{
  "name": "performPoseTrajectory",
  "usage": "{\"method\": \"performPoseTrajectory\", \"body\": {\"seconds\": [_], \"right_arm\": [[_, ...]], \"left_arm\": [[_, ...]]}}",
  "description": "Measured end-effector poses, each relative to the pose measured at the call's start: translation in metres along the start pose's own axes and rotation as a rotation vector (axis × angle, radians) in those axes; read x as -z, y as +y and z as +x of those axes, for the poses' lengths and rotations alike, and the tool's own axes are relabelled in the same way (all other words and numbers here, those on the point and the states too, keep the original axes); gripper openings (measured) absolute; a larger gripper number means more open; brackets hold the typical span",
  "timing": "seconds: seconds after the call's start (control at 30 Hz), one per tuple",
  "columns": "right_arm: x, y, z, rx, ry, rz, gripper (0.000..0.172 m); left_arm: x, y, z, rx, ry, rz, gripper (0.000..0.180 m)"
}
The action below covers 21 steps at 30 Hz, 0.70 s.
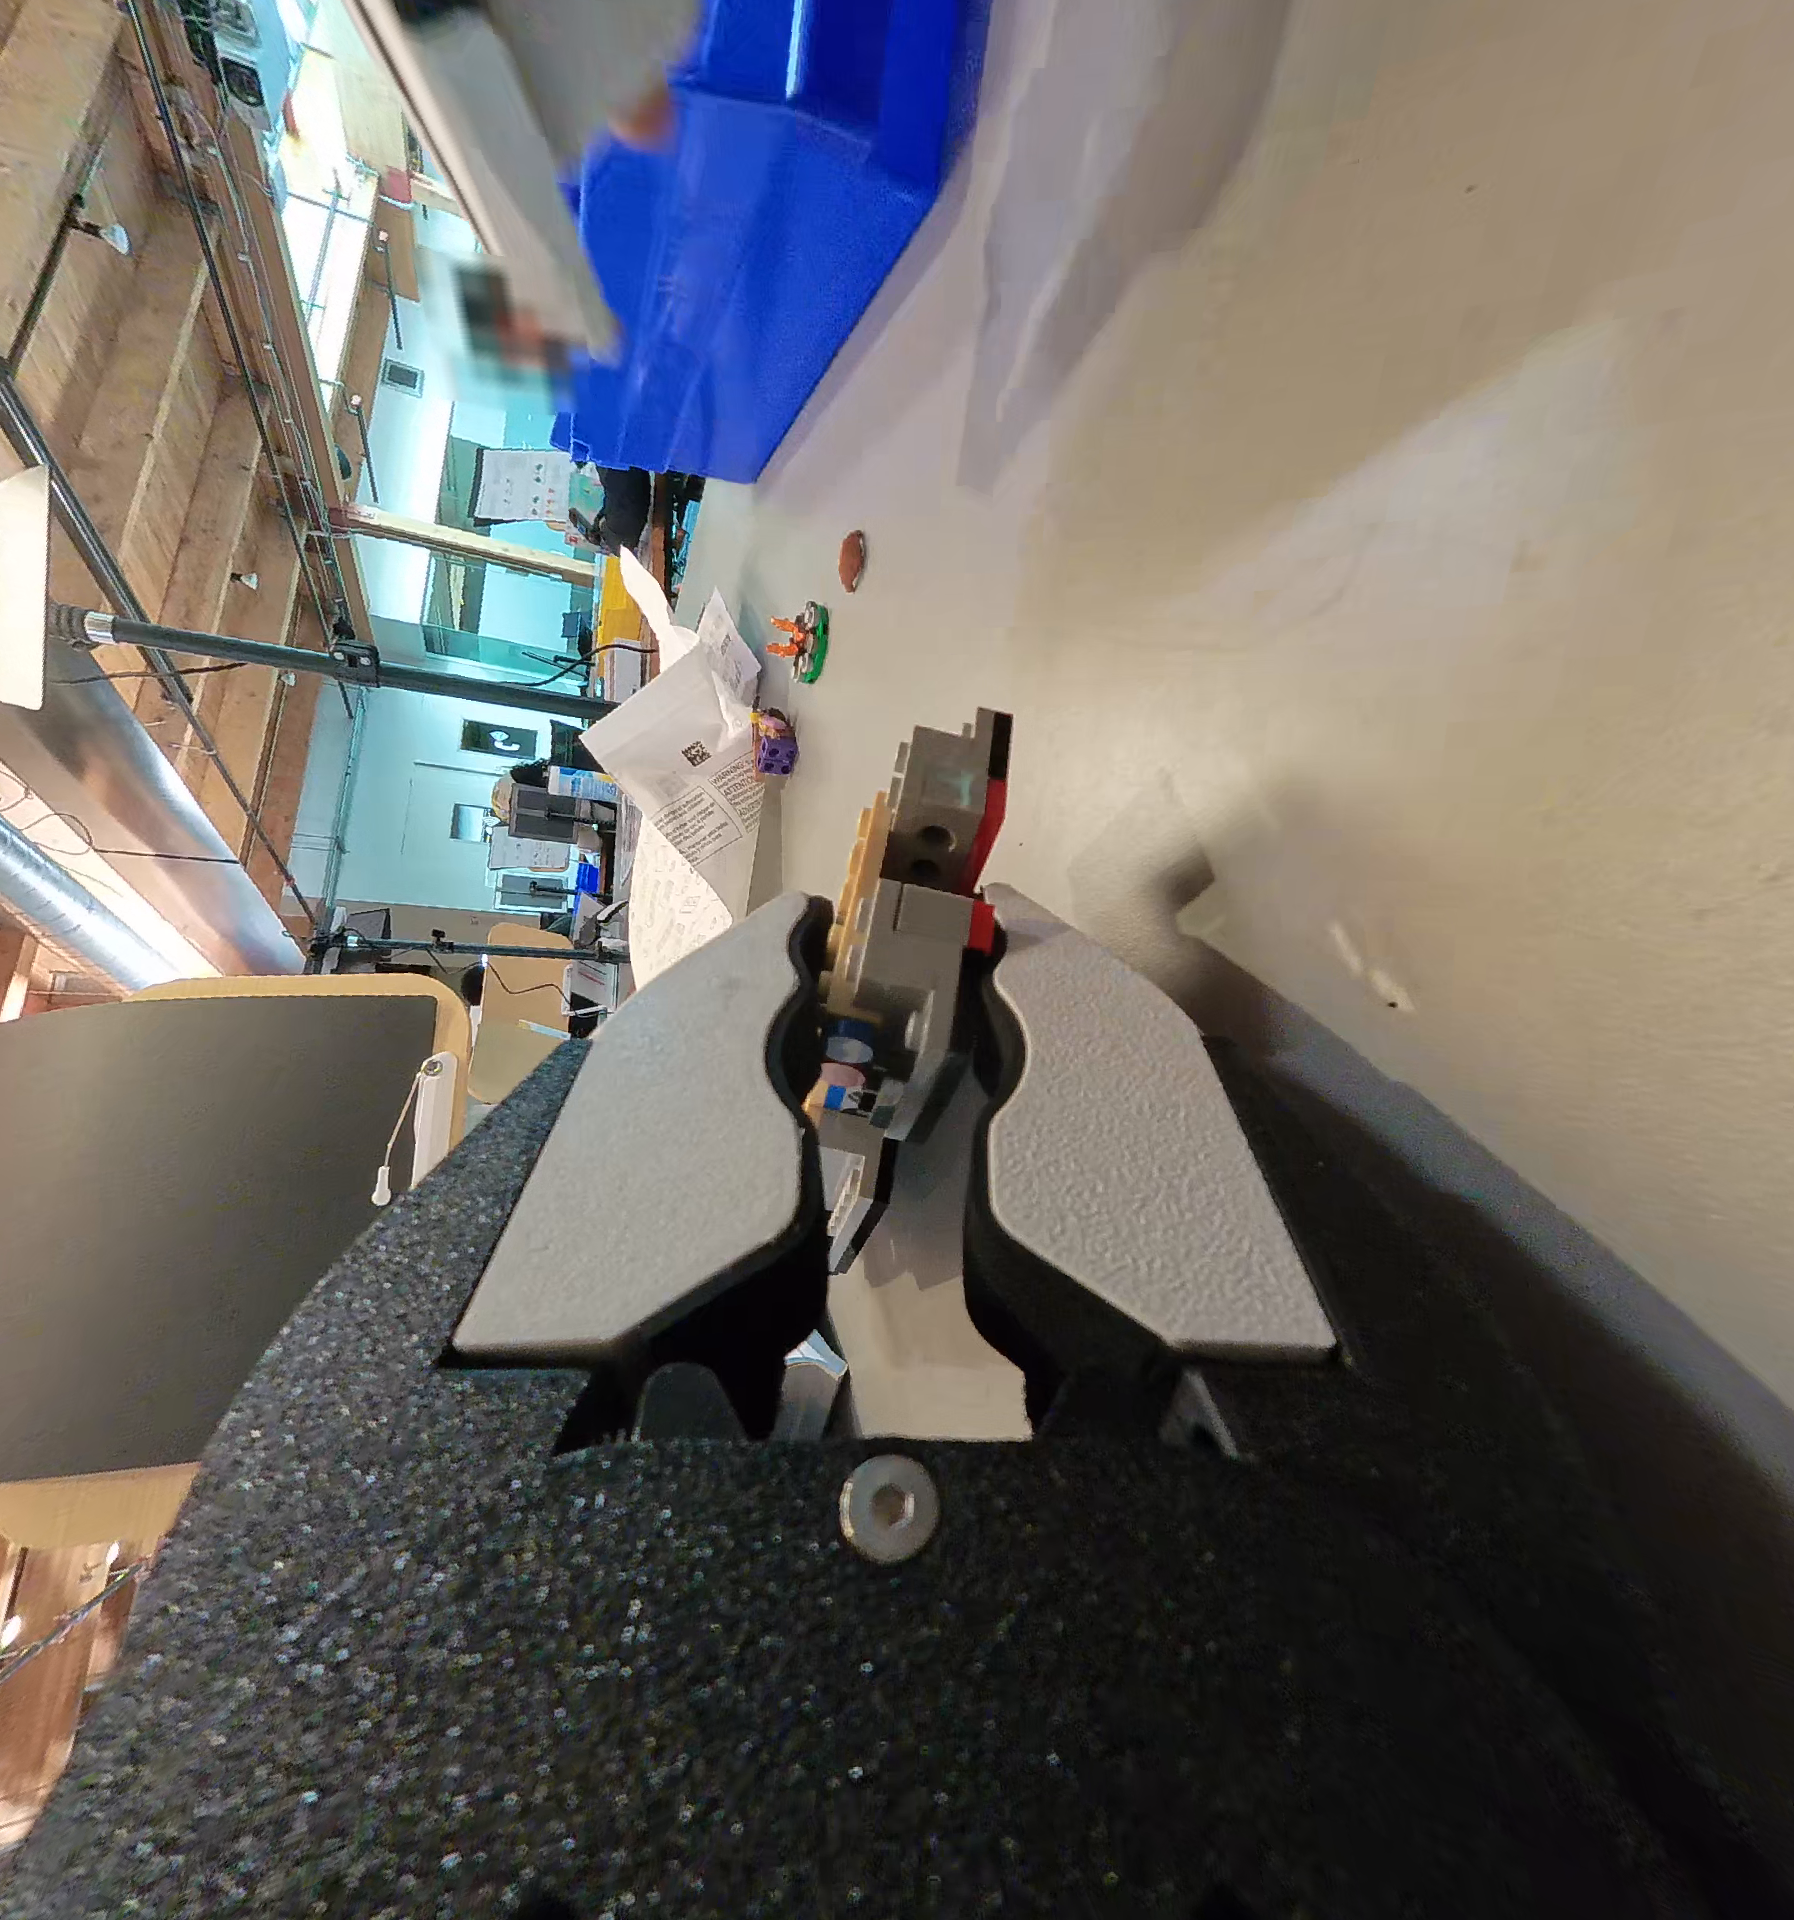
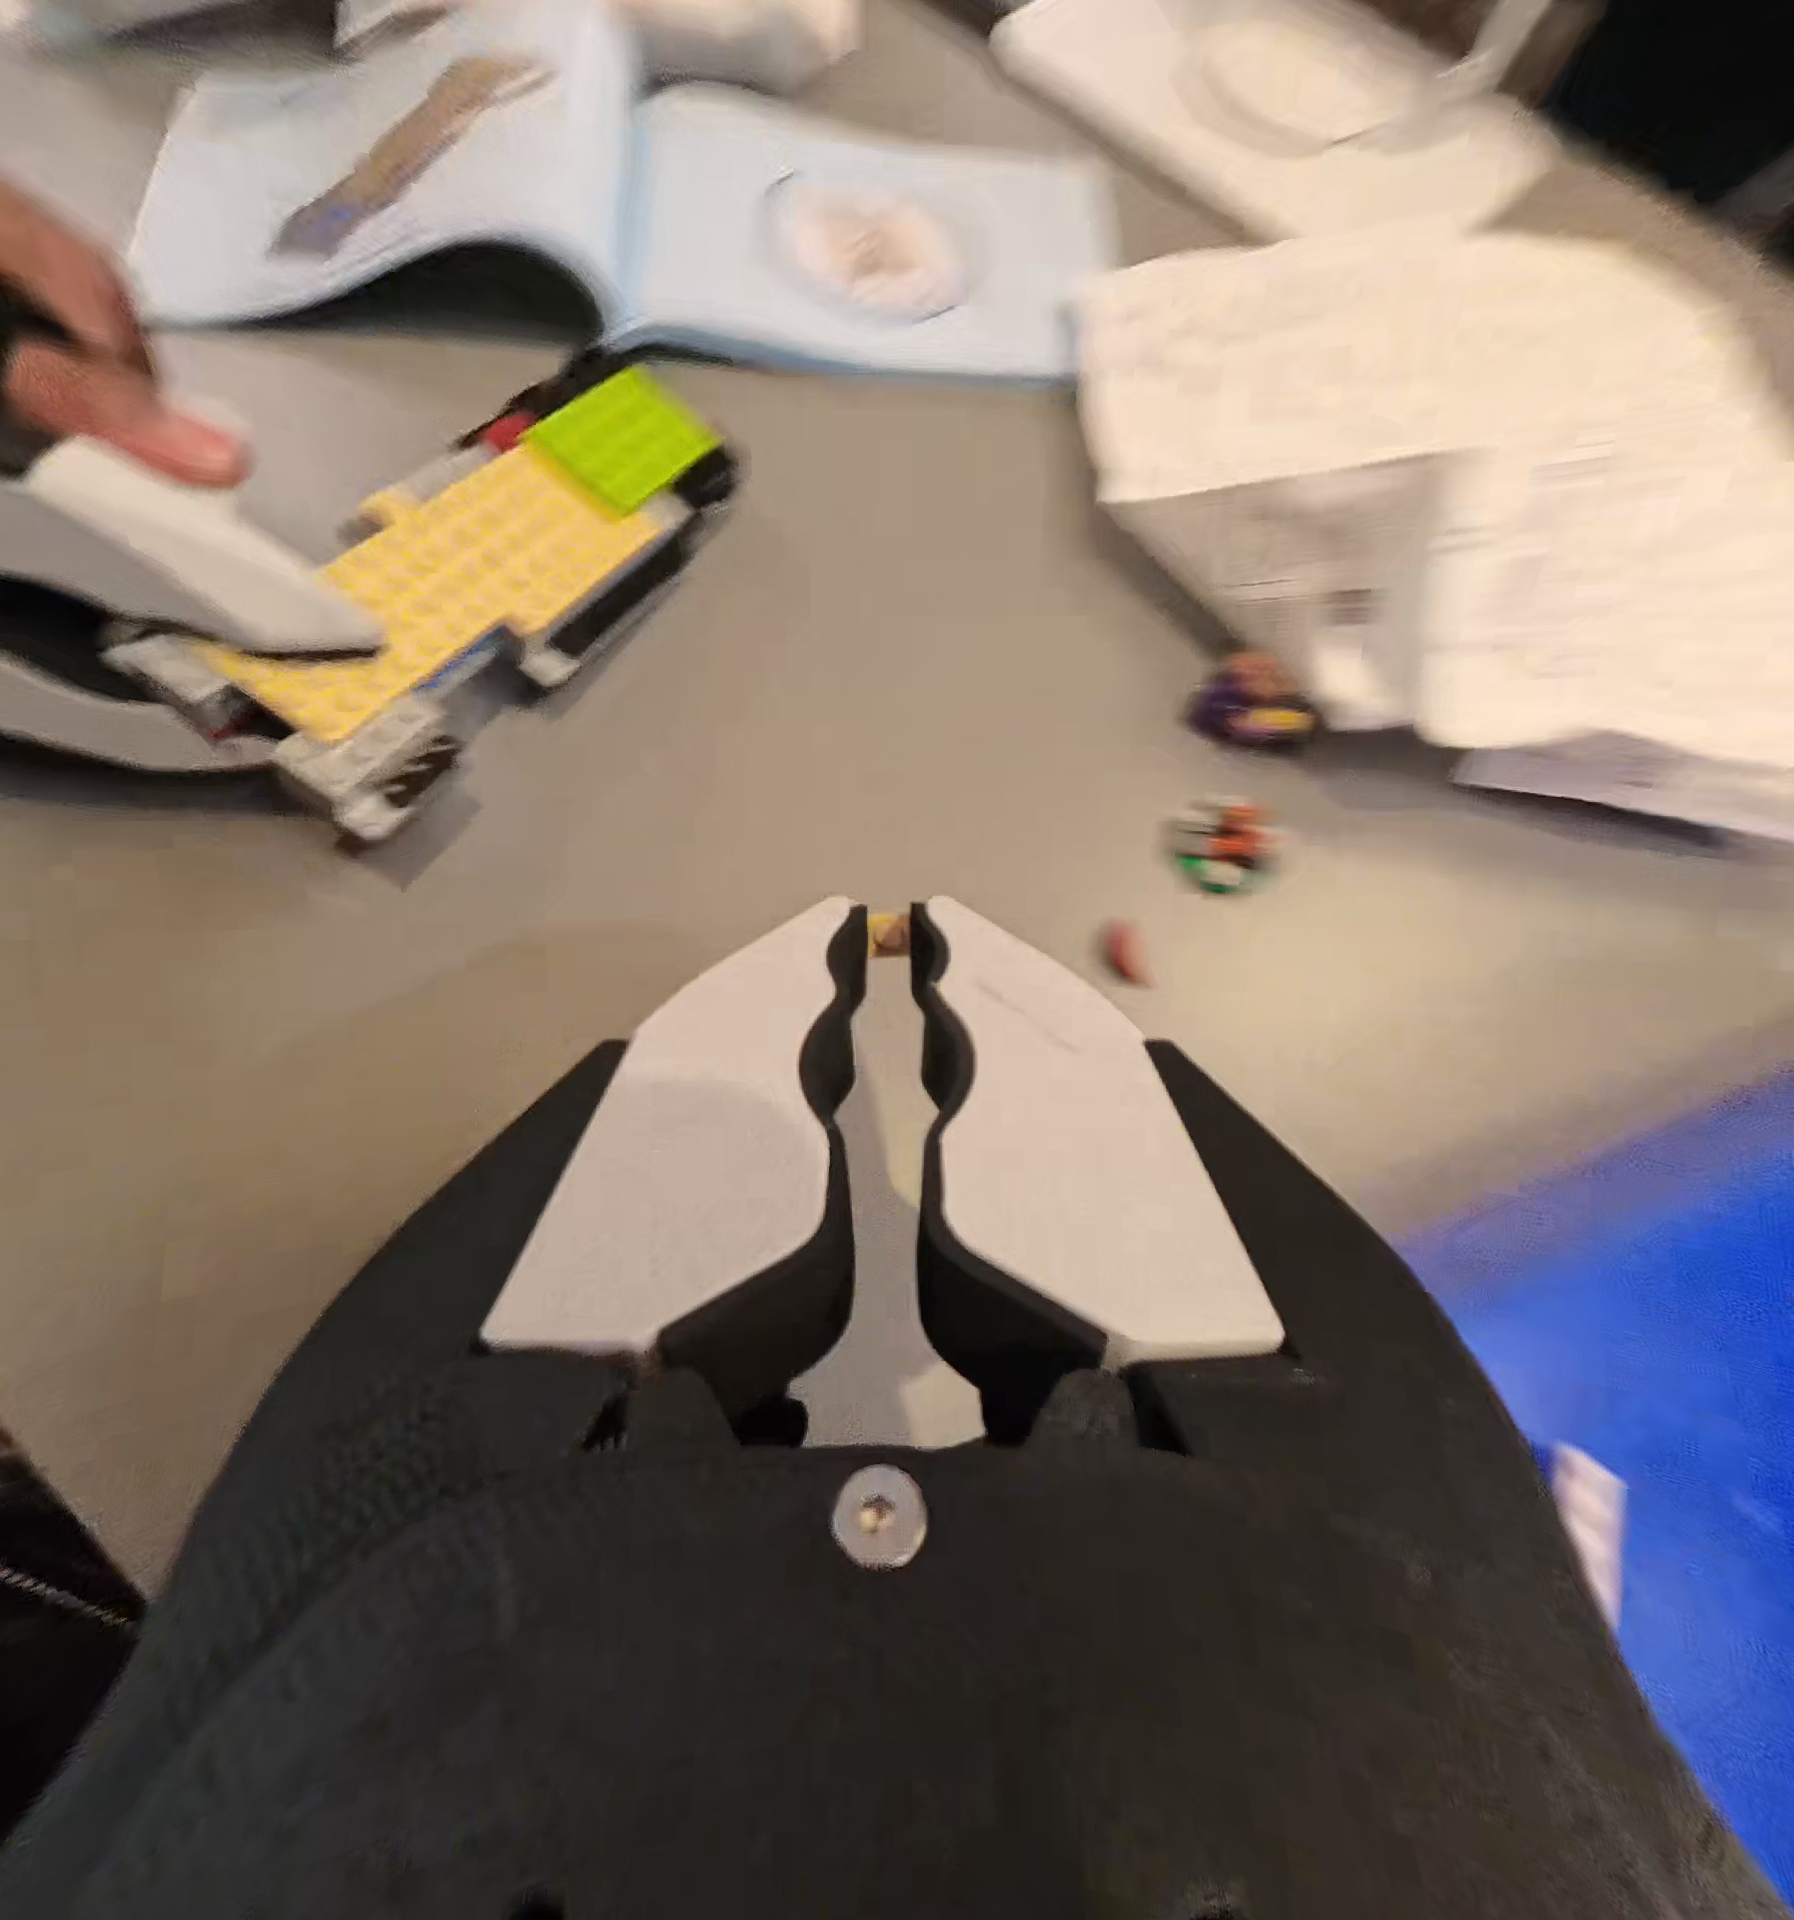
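the left gripper is clamped on a grey, tan and red brick model, its pads pressing both sides, held just above the worktop towards its middle. the right gripper pinches a tiny tan piece at its very fingertips. so shallow a pinch could let the piece twist out and drop among the loose bits near the blue bin.

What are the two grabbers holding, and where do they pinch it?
The left gripper pinches the brick model at one end, across its tan and red sides. The right gripper pinches a tiny tan piece at its fingertips.
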State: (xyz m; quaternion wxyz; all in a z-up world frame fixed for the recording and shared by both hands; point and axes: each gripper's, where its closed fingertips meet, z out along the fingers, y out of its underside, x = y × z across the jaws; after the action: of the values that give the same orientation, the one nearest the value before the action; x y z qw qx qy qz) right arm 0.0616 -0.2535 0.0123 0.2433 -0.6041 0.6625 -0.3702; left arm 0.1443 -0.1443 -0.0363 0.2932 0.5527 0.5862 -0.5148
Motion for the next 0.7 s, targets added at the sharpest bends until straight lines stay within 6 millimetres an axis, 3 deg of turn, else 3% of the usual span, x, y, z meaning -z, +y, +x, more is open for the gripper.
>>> {"method": "performPoseTrajectory", "body": {"seconds": [0.1, 0.2, 0.27, 0.3, 0.37, 0.47, 0.6, 0.7], "right_arm": [[0.059, 0.001, 0.079, -0.024, 0.282, 0.014, 0.008], [0.102, 0.030, 0.148, -0.067, 0.525, -0.061, 0.008], [0.112, 0.054, 0.172, -0.107, 0.582, -0.131, 0.017], [0.112, 0.061, 0.175, -0.123, 0.575, -0.146, 0.025], [0.105, 0.060, 0.165, -0.114, 0.535, -0.124, 0.026], [0.083, 0.037, 0.128, 0.003, 0.442, -0.054, 0.026], [0.036, 0.006, 0.049, 0.199, 0.207, 0.049, 0.025], [0.000, -0.003, -0.011, 0.347, 0.036, 0.108, 0.025]], "left_arm": [[0.000, -0.002, 0.000, 0.001, 0.001, 0.007, 0.025], [0.001, -0.004, -0.001, 0.003, 0.001, 0.012, 0.025], [0.001, -0.004, -0.001, 0.003, 0.000, 0.012, 0.025], [0.000, -0.004, -0.001, 0.003, -0.001, 0.011, 0.025], [0.000, -0.004, -0.001, 0.004, -0.005, 0.010, 0.025], [0.000, -0.005, -0.003, 0.026, -0.014, 0.014, 0.025], [0.003, -0.003, -0.014, 0.120, -0.041, 0.039, 0.025], [0.006, -0.001, -0.022, 0.197, -0.060, 0.059, 0.025]]}}
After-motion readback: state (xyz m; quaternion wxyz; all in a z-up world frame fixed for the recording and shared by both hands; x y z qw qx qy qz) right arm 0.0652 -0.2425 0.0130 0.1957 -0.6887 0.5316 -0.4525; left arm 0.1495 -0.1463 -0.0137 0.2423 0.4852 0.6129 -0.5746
